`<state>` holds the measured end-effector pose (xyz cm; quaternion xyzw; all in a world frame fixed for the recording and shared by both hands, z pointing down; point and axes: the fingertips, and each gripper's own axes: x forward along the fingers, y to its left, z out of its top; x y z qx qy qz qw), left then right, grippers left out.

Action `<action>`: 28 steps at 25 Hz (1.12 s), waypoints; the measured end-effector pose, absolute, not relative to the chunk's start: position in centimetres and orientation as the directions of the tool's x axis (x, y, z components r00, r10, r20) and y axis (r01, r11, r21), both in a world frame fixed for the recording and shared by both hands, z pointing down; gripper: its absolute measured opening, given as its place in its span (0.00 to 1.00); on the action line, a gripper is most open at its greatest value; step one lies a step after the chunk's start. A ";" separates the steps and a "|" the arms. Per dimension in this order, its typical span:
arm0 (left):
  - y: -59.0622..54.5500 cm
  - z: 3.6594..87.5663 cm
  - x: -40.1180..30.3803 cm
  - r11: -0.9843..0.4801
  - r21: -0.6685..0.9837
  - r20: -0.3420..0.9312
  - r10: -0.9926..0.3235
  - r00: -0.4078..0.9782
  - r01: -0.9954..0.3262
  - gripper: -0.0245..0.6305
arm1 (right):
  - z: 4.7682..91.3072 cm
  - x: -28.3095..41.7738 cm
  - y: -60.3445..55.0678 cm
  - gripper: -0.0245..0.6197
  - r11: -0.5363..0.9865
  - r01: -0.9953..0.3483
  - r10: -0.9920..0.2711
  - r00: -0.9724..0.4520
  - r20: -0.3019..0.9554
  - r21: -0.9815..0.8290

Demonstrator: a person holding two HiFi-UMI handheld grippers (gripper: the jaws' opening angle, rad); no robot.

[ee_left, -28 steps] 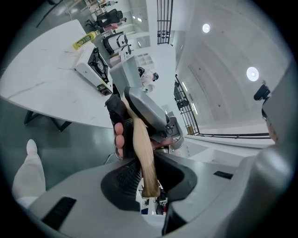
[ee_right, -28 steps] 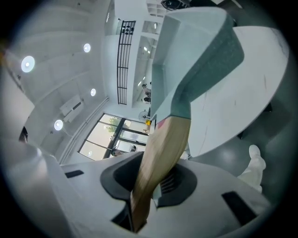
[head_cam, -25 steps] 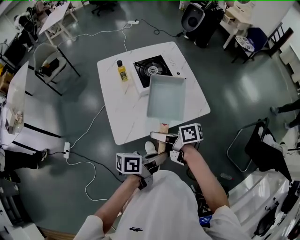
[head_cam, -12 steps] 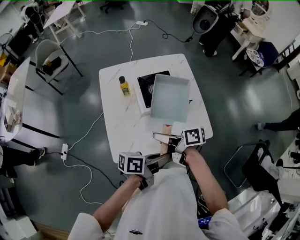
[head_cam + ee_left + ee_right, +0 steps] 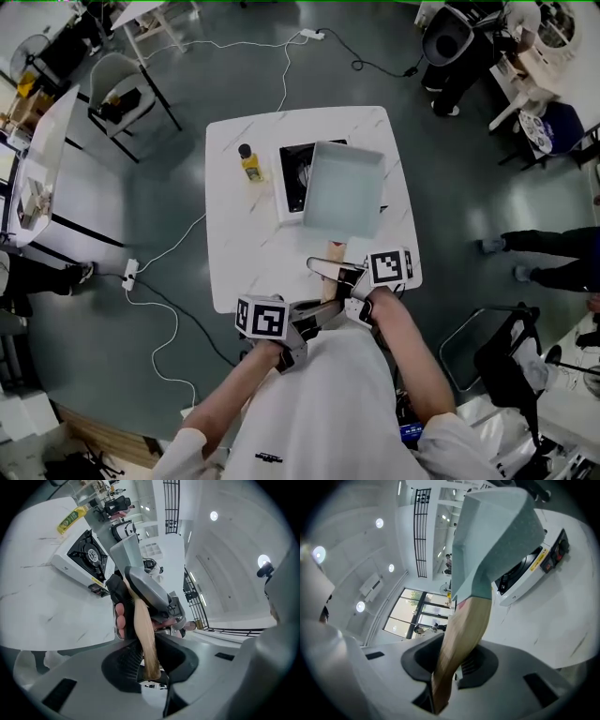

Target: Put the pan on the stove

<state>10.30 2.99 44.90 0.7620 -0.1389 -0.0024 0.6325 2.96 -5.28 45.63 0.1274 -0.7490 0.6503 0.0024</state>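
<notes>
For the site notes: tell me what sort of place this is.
Probably a lab or open workspace, not a home kitchen: a portable stove sits on a lone white table on a wide grey floor, a power strip lies on that floor, and desks line the edges.

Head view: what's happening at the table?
A person holds a hand-held gripper in each hand. The left hand-held gripper and the right hand-held gripper are both clamped on the wooden handle of a square pale-green pan. The pan hangs partly over the stove on the white table, seemingly not set down yet. A yellow bottle stands beside the stove.
</notes>
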 end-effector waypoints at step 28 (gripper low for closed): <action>-9.0 52.7 11.1 -0.012 0.972 0.213 -0.373 0.903 -0.234 0.15 | 54.4 2.6 -15.6 0.18 0.051 -0.205 -0.001 -0.979 0.205 -0.977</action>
